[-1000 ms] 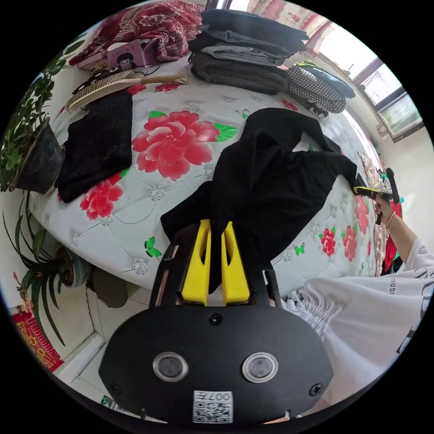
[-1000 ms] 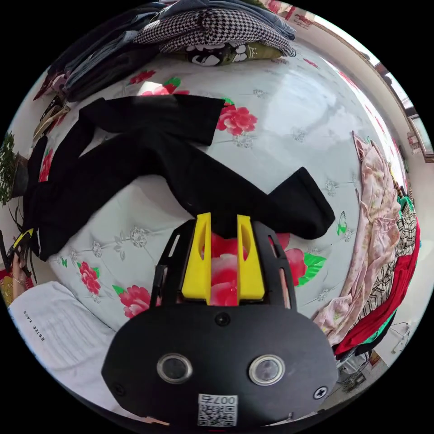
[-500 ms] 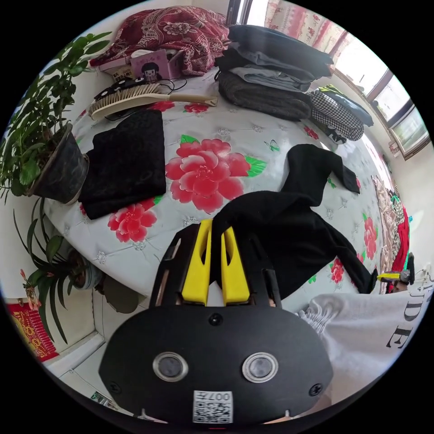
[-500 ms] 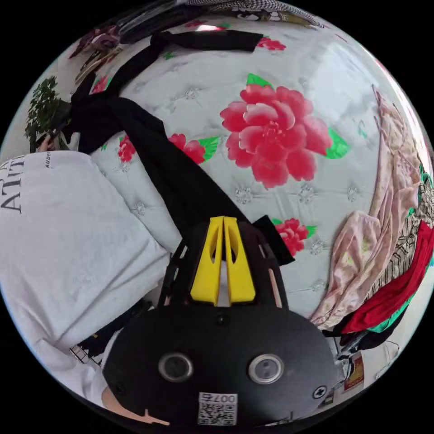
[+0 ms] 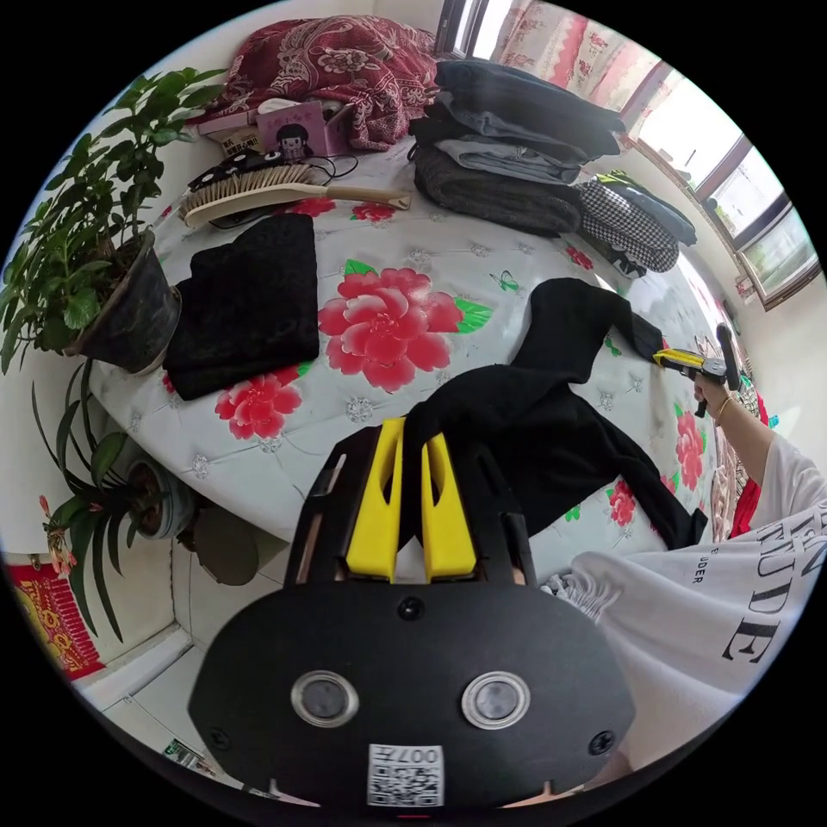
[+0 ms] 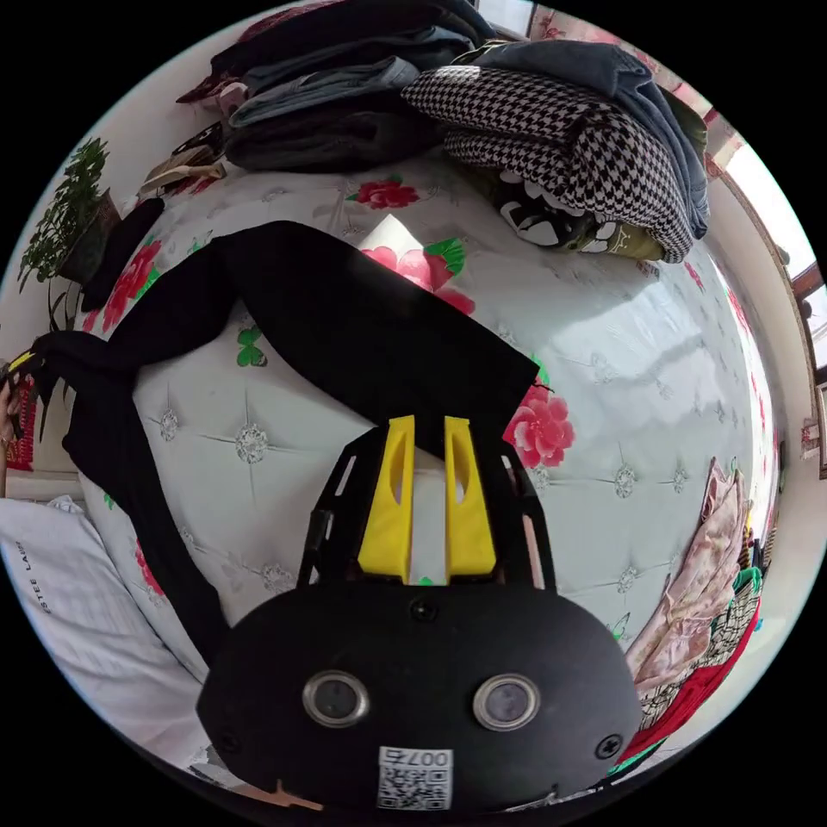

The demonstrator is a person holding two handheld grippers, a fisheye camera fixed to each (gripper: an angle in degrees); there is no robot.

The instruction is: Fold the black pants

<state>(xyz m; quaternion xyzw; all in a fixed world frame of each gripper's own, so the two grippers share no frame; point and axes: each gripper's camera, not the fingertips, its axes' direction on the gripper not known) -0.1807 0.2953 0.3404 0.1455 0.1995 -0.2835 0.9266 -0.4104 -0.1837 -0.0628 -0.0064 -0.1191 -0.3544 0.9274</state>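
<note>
The black pants [image 5: 534,413] lie spread on the flowered bed cover [image 5: 482,250]. My left gripper [image 5: 412,431] is shut on their near end, by the bed's edge. One leg [image 5: 663,508] trails over the edge next to the person's white shirt [image 5: 689,620]. The other leg [image 6: 345,319] runs across the bed to my right gripper [image 6: 428,426], whose jaws stand narrowly apart with the hem pinched between their tips. In the left gripper view the right gripper [image 5: 680,360] sits at that hem, held by a hand. The left gripper [image 6: 24,360] shows small at the far end of the pants.
A folded black garment [image 5: 245,301] lies beside a potted plant [image 5: 112,301], with a brush [image 5: 258,185] behind it. A stack of folded clothes [image 5: 508,146] and a houndstooth garment [image 6: 560,146] sit at the back. Loose clothes [image 6: 706,594] are heaped beside the bed.
My right gripper has left the pant leg near the person's body and moved out to the other leg's hem on the bed. The left gripper keeps its hold.
</note>
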